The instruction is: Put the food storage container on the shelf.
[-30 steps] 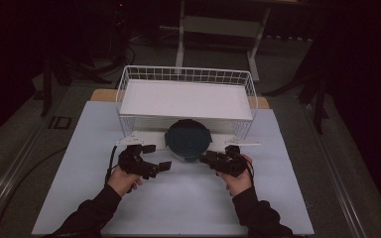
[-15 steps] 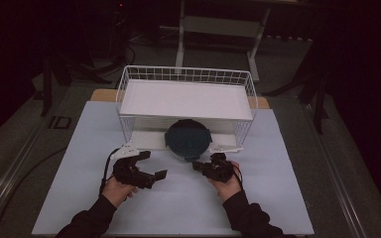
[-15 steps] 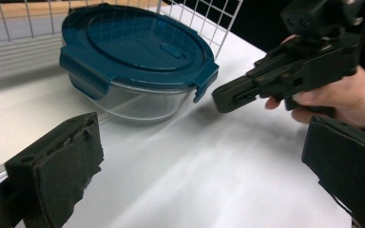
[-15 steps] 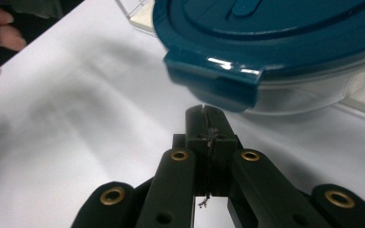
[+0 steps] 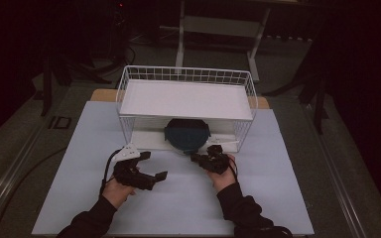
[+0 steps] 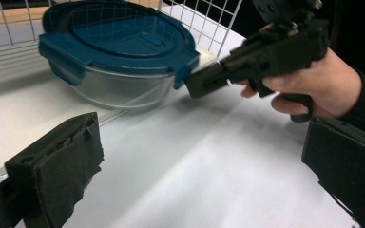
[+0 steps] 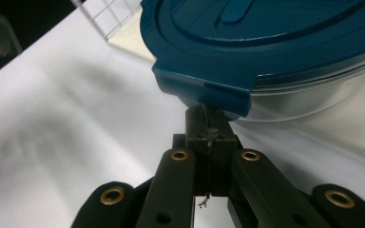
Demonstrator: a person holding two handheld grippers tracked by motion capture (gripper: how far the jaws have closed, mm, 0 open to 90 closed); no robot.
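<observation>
While the round clear glass container with the dark teal snap-on lid (image 6: 116, 52) sits on the white desk (image 5: 188, 198), half tucked under the white wire shelf rack (image 5: 186, 99), we have our right gripper (image 7: 209, 123) clenched with its jaws pressed together on nothing, the tip right at a teal latch tab on the lid's near edge. We cannot quite tell whether the tip touches the tab or stops just below it. Our left gripper (image 6: 195, 161) hangs released, jaws spread wide, a little apart from the container on its other side.

We judge the container to be fairly heavy for its size, rigid, and breakable if knocked against the wire frame. Its glass wall looks smooth and likely slippery between pads, and the curved side would tend to squirm out of a pinch. The plastic lid gives better purchase: the rim and the latch tabs are squared and slightly flexible. For dragging it out, we would take the rim at a tab, or cradle it from both sides.
</observation>
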